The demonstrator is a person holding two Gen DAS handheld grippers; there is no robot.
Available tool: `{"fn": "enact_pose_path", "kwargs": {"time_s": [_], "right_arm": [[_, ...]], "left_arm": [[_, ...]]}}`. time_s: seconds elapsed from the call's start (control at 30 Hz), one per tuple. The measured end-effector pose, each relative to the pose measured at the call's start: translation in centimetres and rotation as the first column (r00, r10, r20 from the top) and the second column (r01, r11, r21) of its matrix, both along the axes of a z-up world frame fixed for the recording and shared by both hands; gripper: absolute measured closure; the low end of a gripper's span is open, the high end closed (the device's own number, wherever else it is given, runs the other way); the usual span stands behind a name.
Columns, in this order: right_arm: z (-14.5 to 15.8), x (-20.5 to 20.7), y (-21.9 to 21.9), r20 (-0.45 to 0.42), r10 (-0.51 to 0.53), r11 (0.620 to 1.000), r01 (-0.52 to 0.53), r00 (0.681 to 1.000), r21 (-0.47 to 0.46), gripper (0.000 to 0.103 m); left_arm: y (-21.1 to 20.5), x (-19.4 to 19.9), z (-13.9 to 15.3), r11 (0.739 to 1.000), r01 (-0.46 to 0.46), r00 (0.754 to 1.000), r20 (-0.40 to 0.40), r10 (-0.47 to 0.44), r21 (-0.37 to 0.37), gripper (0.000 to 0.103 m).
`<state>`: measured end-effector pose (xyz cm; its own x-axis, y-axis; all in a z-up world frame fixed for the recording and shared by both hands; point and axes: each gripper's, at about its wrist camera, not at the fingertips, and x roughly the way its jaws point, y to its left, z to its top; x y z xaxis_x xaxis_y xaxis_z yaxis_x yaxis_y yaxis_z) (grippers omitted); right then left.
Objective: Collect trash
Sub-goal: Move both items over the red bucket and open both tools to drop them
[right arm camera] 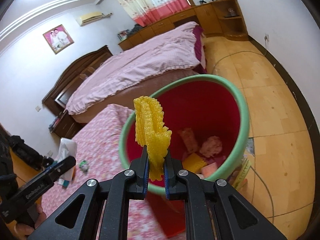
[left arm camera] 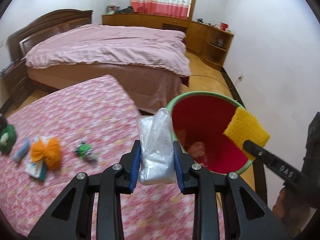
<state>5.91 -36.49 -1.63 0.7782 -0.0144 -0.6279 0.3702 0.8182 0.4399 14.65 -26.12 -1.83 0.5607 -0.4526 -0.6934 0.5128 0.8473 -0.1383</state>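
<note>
left gripper [left arm camera: 156,156]: clamped on clear plastic bag [left arm camera: 156,146], held just beside bin rim
right gripper [right arm camera: 156,163]: pads pinched tight on yellow foam net [right arm camera: 153,130], held over bin mouth
bin [right arm camera: 243,108]: red with green rim, at table edge; pink and yellow scraps inside
table [left arm camera: 80,108]: pink floral cloth; orange net [left arm camera: 51,153], green wrapper [left arm camera: 85,152], blue-white packets still lying on it
background: bed [left arm camera: 112,46] with pink cover, wooden cabinets, curtain
</note>
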Motion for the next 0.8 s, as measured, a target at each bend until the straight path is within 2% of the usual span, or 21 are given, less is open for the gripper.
{"fn": "enact_pose_path", "kwargs": {"time_s": [0.23,0.33,0.37,0.43,0.8], "right_arm": [[-1.3,0.3,-3.0,-0.008,-0.011,1.000,0.011,1.000,0.025,0.088],[-1.6,0.4,-4.3,-0.009,-0.006,1.000,0.006,1.000,0.022,0.085],[-1.7,0.5,-4.6,-0.008,-0.002,1.000,0.002,1.000,0.026,0.081],[-1.8,0.7,-5.2,-0.011,0.002,0.999,-0.002,1.000,0.032,0.075],[-2.1,0.7,-6.2,-0.032,0.013,0.999,-0.012,0.999,0.035,0.072]], "left_arm": [[-5.0,1.1,-1.5,0.998,0.055,0.998,-0.022,-0.055,0.007,0.072],[-6.8,1.6,-2.1,0.998,0.060,0.998,-0.029,-0.060,0.017,0.072],[-7.4,1.8,-2.3,0.998,0.059,0.998,-0.030,-0.059,0.026,0.071],[-8.6,2.1,-2.7,0.997,0.051,0.998,-0.028,-0.050,0.057,0.063],[-10.6,2.4,-3.9,0.996,0.060,0.996,-0.070,-0.055,0.068,0.060]]}}
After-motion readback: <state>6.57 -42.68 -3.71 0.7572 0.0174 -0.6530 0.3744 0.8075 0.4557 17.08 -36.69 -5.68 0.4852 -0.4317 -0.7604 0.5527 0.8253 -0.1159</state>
